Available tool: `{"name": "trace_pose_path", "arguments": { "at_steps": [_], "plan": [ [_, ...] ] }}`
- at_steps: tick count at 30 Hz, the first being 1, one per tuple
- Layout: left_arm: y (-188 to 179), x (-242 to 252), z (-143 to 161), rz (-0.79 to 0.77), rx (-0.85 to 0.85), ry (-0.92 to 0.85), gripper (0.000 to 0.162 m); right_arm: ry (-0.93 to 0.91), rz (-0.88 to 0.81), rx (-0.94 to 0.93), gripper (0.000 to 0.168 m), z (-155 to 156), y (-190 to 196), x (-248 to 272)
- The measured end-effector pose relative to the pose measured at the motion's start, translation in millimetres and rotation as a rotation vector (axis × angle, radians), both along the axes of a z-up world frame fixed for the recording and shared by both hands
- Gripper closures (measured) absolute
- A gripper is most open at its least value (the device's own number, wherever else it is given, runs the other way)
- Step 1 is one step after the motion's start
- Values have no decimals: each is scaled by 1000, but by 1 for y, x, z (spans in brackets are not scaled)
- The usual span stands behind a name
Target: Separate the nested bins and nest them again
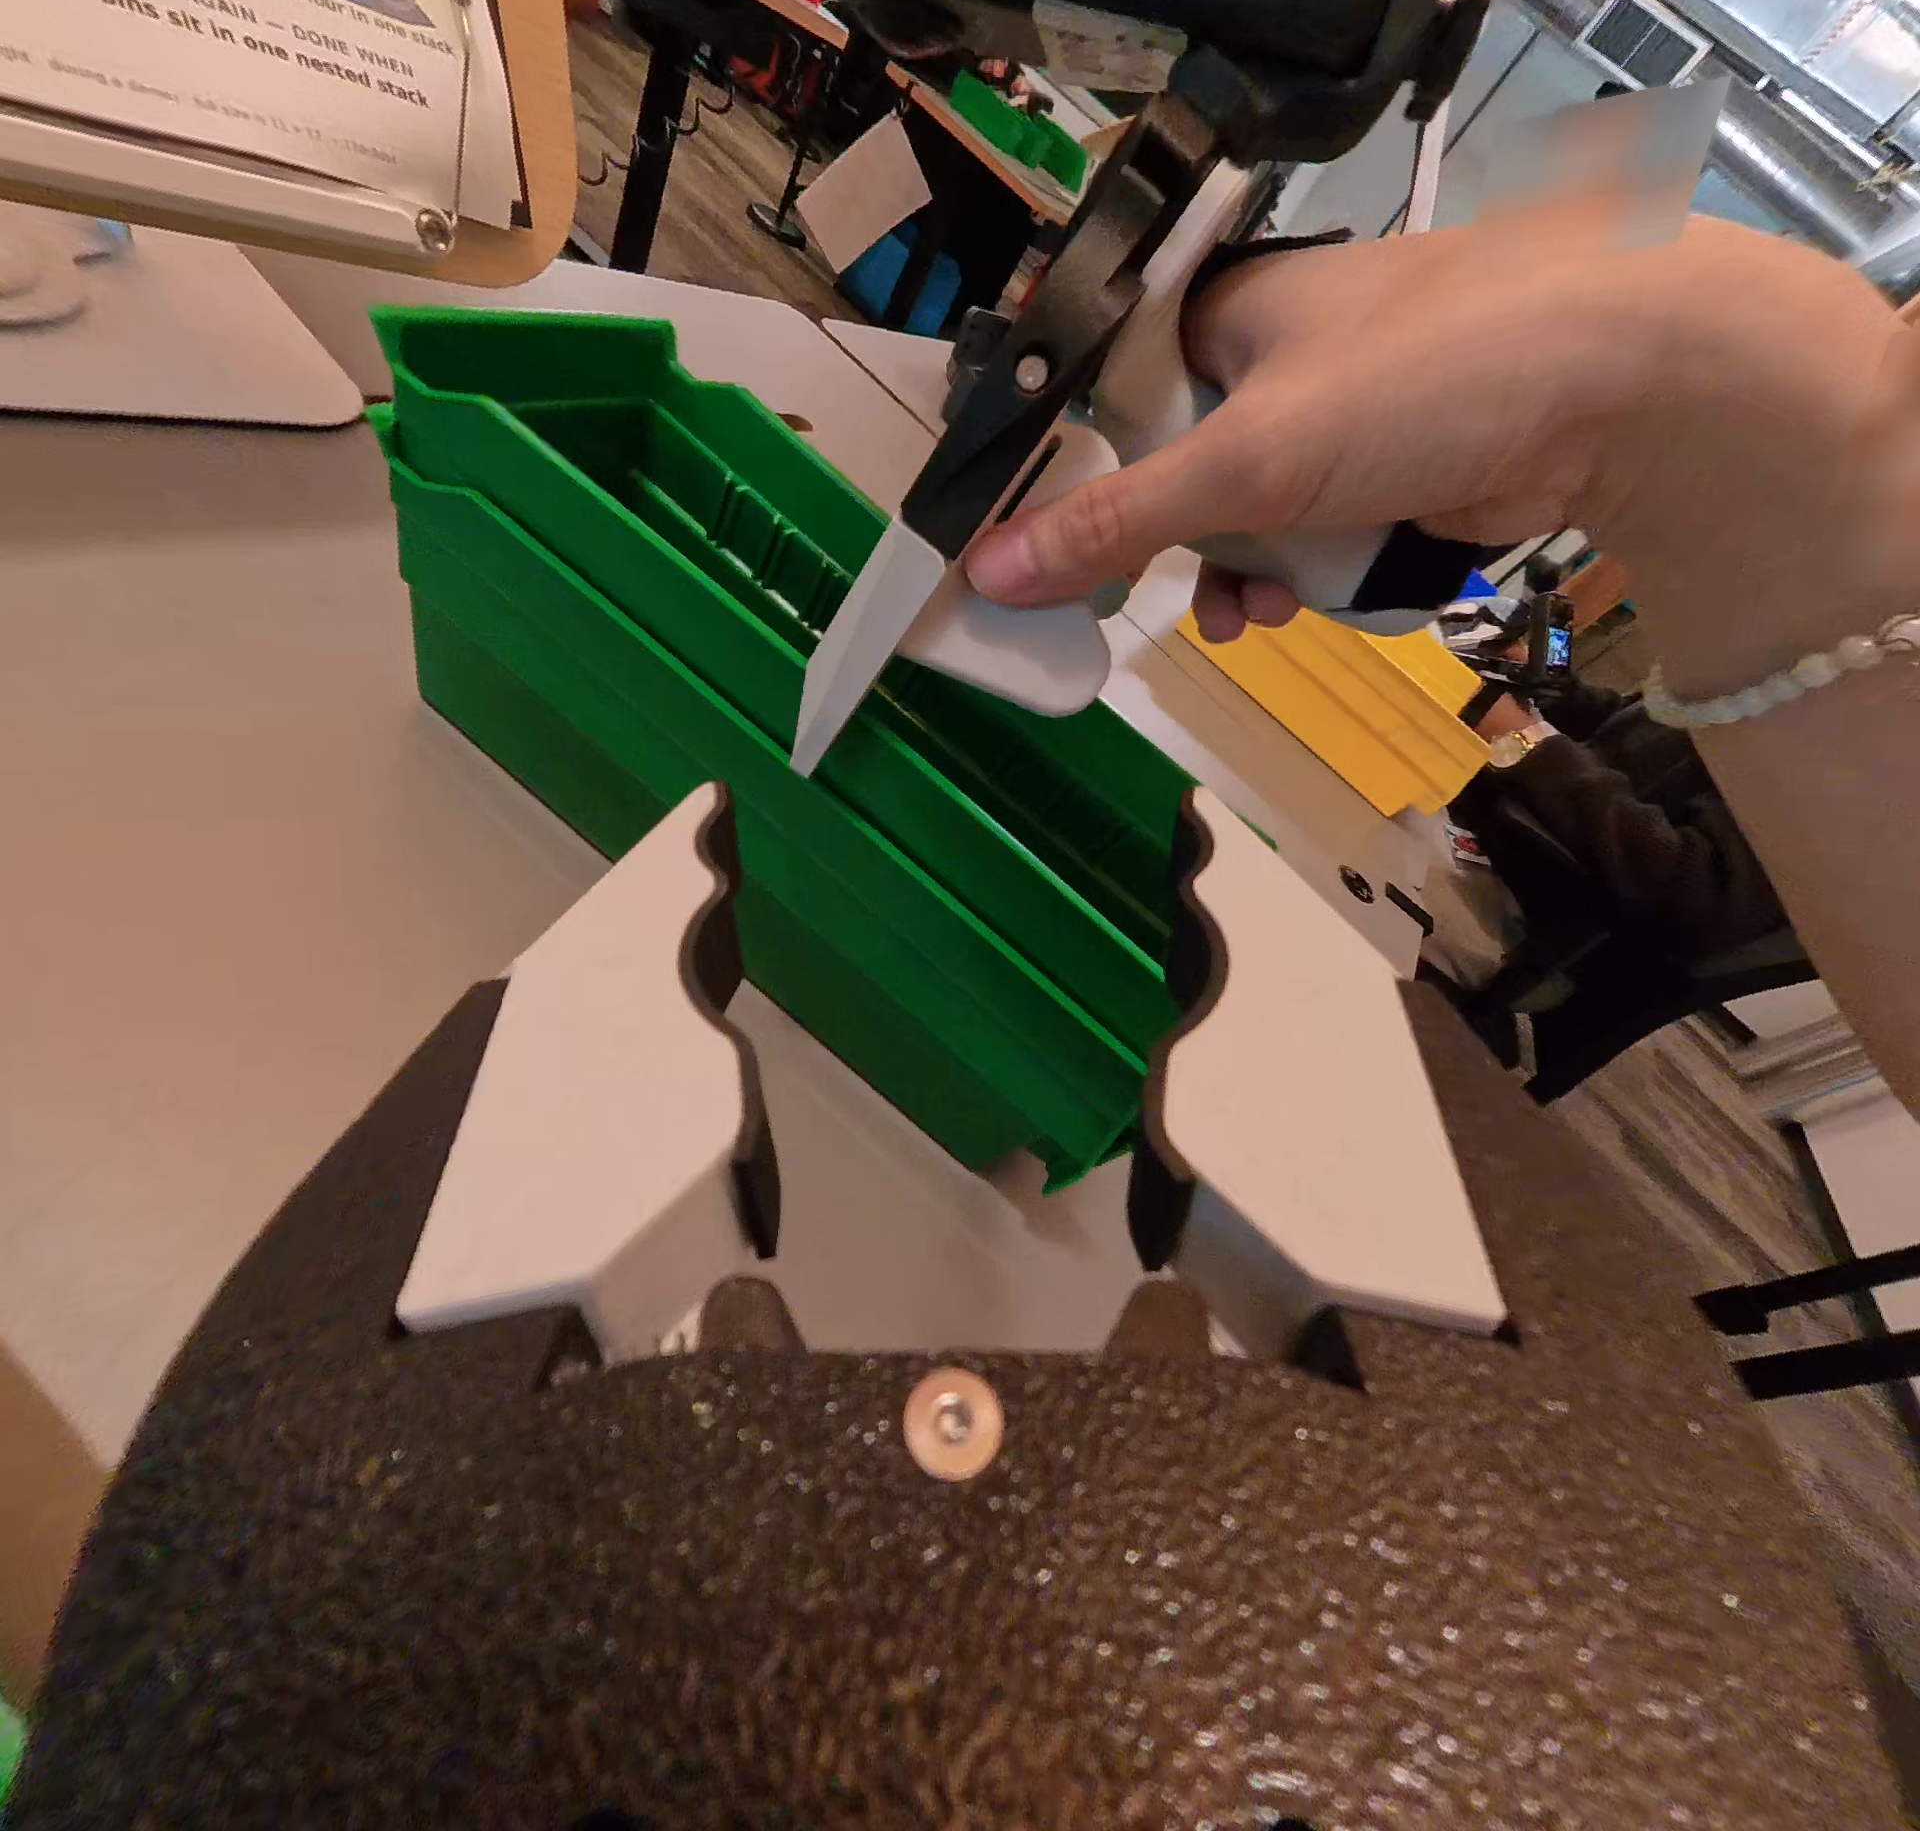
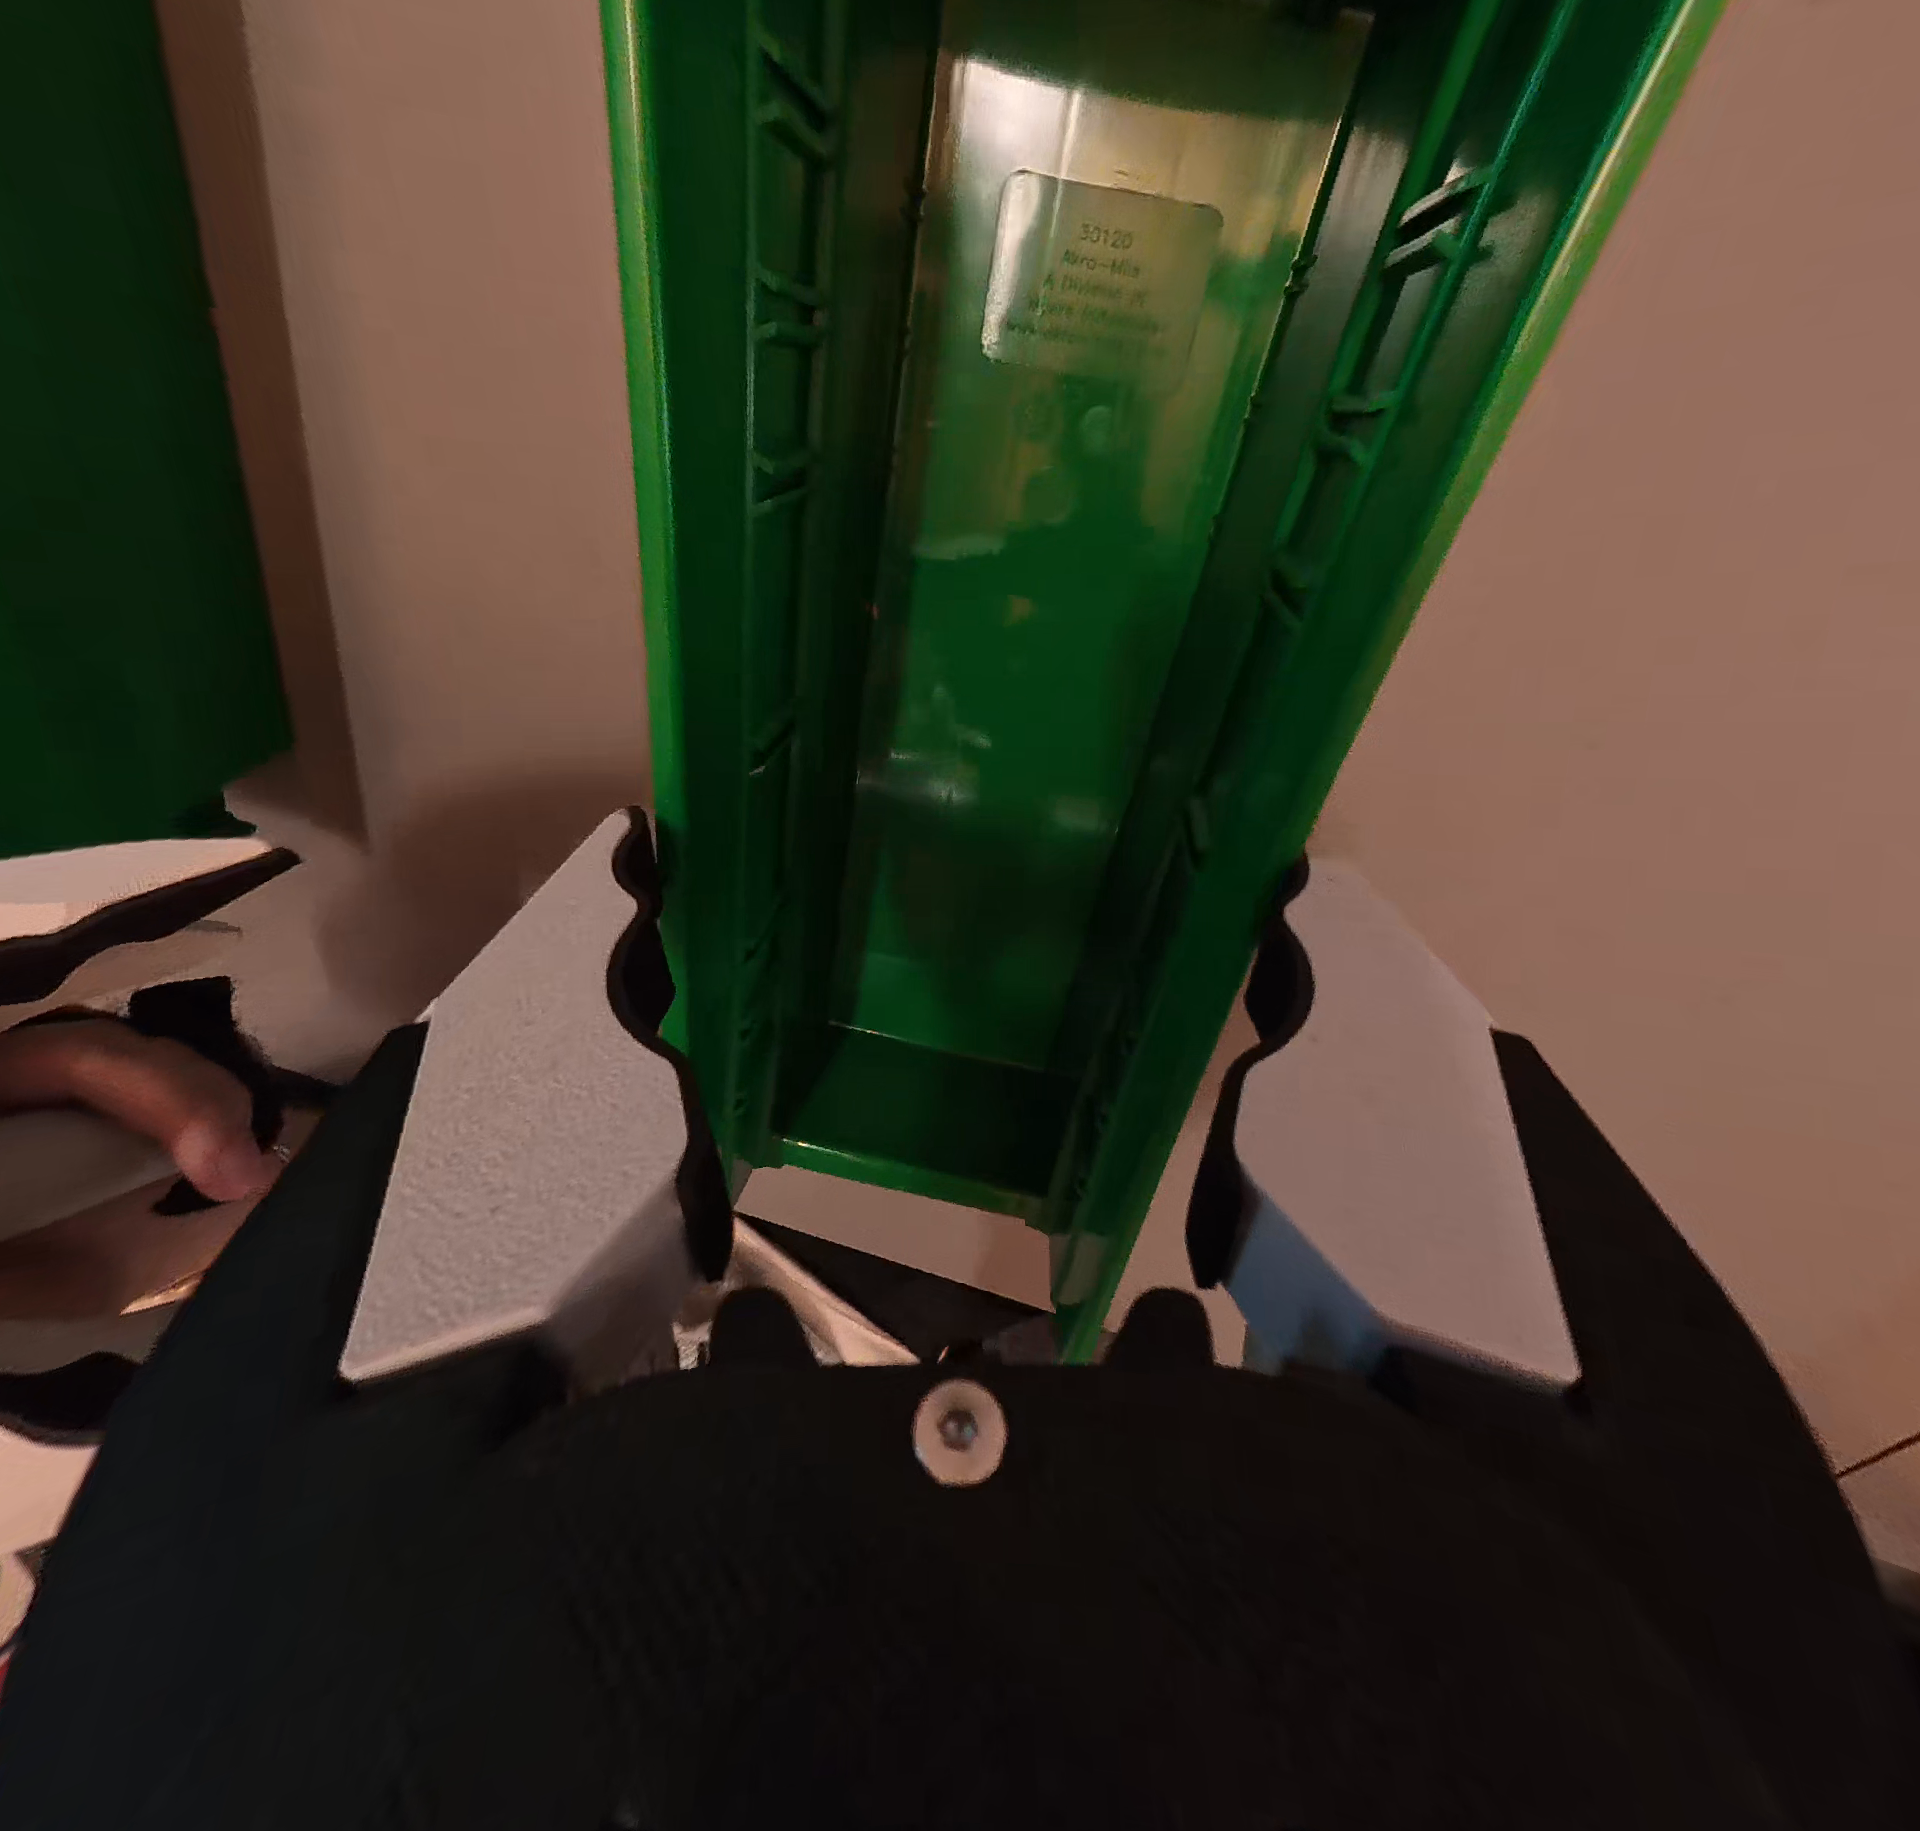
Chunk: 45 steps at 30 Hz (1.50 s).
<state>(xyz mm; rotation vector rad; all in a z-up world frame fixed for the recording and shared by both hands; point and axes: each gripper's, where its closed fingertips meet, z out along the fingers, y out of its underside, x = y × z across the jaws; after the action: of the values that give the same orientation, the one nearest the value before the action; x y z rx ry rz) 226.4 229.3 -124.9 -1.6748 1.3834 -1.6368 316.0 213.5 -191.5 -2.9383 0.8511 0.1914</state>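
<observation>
A stack of nested green bins [image 1: 582,701] lies on the white table [image 1: 208,846], running from far left to near right. The top green bin [image 1: 727,503] sits a little raised in the stack. My right gripper [image 1: 935,716] comes down from the upper right and straddles this bin across its width. In the right wrist view the top green bin [image 2: 1039,638] lies between the fingers of my right gripper [image 2: 971,950], and both pads touch its side walls. My left gripper [image 1: 954,815] is open and empty, just short of the stack's near end.
A yellow bin [image 1: 1340,701] sits beyond the stack at the table's right edge. An instruction sheet on a stand [image 1: 239,25] stands at the far left. Another green surface [image 2: 104,379] fills the left edge of the right wrist view. A hand [image 2: 135,1095] shows below it.
</observation>
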Motion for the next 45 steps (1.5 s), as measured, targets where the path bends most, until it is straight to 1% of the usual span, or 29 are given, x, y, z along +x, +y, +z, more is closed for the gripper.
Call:
{"name": "trace_pose_path", "arguments": {
  "at_steps": [5,9,12,14,16,20,25,30,33,36,38,40,41,45],
  "plan": [
    [3,-9,15,43,67,-35,81,-11,18,-19,59,2,0,-3],
    [11,-16,20,98,139,-43,81,-17,37,-26,58,3,0,-7],
    [12,-18,22,102,129,-42,80,-9,-13,19,59,4,5,-8],
    [10,-19,26,98,122,-55,80,-15,-16,27,60,5,5,-8],
    [8,-19,27,96,139,-58,81,4,-13,22,65,6,3,-9],
    [3,-19,25,80,157,-46,80,11,-6,16,67,8,-2,-7],
    [7,-19,25,81,129,-54,81,41,-9,81,61,8,2,-2],
    [7,-16,21,71,110,-46,80,42,-76,75,57,5,1,-1],
    [5,-14,18,65,107,-40,80,-31,-72,41,54,9,0,4],
    [3,-13,17,59,108,-37,80,-109,-55,55,56,18,6,7],
    [1,-13,18,53,105,-39,81,-102,-52,14,48,13,4,2],
    [-1,-13,17,50,113,-36,80,-106,-35,-74,48,5,-7,-2],
    [-1,-13,17,50,117,-33,80,-105,-28,-79,44,3,-7,-3],
    [1,-14,17,54,108,-33,80,-125,-17,-76,51,4,-6,-1]
  ]
}}
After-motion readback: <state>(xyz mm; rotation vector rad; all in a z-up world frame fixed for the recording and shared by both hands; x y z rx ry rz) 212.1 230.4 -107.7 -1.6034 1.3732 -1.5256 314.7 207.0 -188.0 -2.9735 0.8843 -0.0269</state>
